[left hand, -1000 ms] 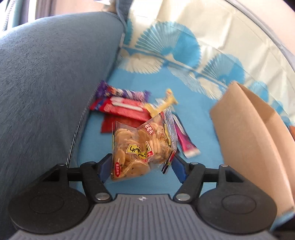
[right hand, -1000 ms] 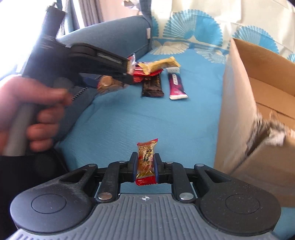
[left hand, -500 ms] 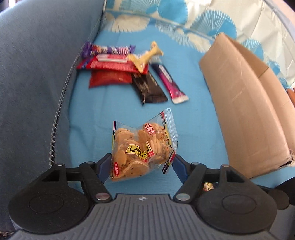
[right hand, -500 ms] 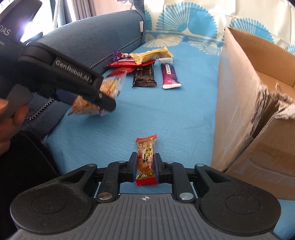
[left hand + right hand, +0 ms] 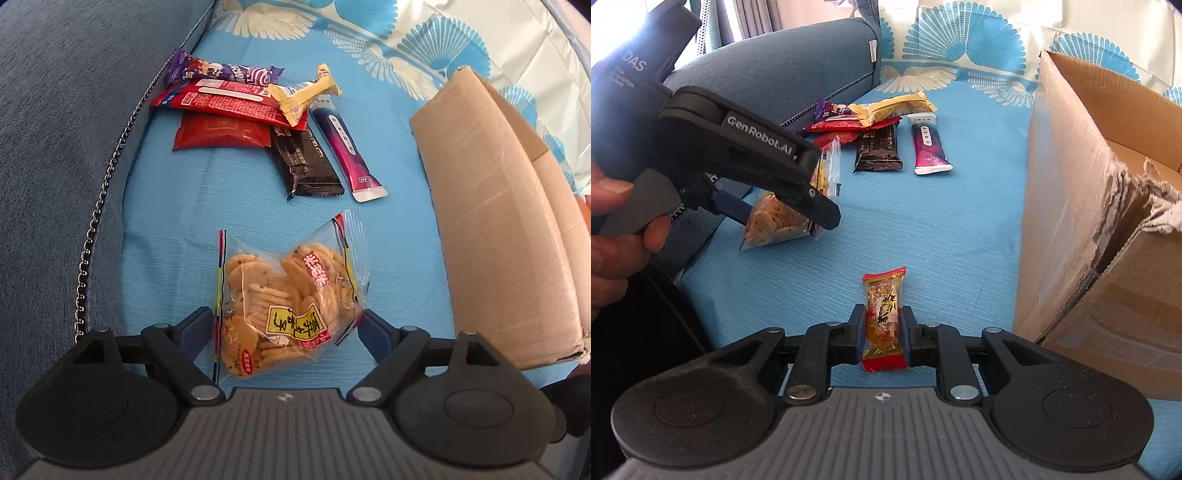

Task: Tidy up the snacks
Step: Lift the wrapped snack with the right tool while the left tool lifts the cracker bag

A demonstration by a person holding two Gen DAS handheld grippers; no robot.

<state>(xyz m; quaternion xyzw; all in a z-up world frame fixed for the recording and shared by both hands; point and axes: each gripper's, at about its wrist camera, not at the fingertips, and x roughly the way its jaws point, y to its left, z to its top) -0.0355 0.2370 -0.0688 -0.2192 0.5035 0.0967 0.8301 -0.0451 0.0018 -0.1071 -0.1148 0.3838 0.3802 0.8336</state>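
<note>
A clear bag of round crackers [image 5: 288, 295] lies on the blue cloth between the fingers of my left gripper [image 5: 286, 325]. The jaws are opening, and their blue pads stand at the bag's two edges without squeezing it. The right wrist view shows the same bag [image 5: 764, 225] resting on the cloth under the left gripper [image 5: 783, 218], which a hand holds. My right gripper [image 5: 884, 325] is shut on a small red and gold snack bar [image 5: 882, 306], held just above the cloth.
Farther along the cloth lie several snacks: a purple bar [image 5: 221, 72], red packs [image 5: 229, 99], a yellow bar [image 5: 303, 96], a black bar [image 5: 304, 162] and a magenta bar [image 5: 347, 155]. An open cardboard box [image 5: 1071, 184] stands on the right. A grey-blue sofa arm [image 5: 55, 147] borders the left.
The left gripper tipped downward and brought the cracker bag down onto the cloth, nearer than the snack pile. Its jaws spread wider. The right gripper and its bar stayed put.
</note>
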